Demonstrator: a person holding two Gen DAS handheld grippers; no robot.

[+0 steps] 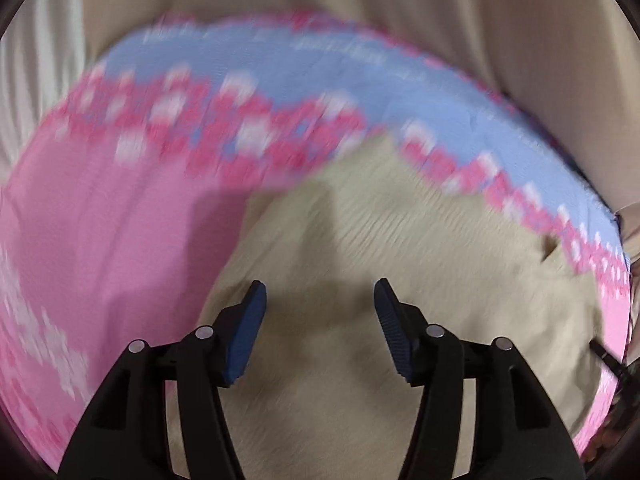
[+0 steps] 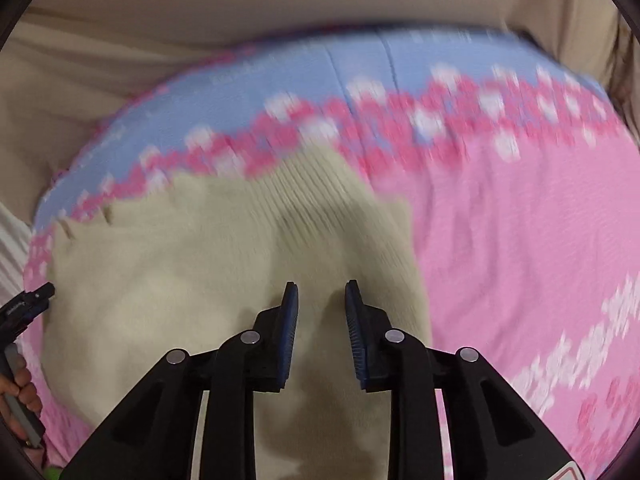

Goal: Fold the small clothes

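Note:
A beige knit garment point(image 1: 380, 248) lies spread on a pink and blue patterned blanket point(image 1: 100, 240). It also shows in the right wrist view point(image 2: 200, 260), with a ribbed part near its top. My left gripper point(image 1: 320, 304) is open and empty above the garment. My right gripper point(image 2: 321, 300) is open, its jaws a narrower gap apart, just above the garment with nothing between them. The other gripper's tip point(image 2: 28, 304) and a hand show at the left edge of the right wrist view. Both views are blurred by motion.
The blanket point(image 2: 520, 240) covers a bed or sofa. Beige fabric point(image 1: 440, 20) rises behind it, also in the right wrist view point(image 2: 120, 60). White ribbed fabric point(image 1: 32, 80) lies at the far left.

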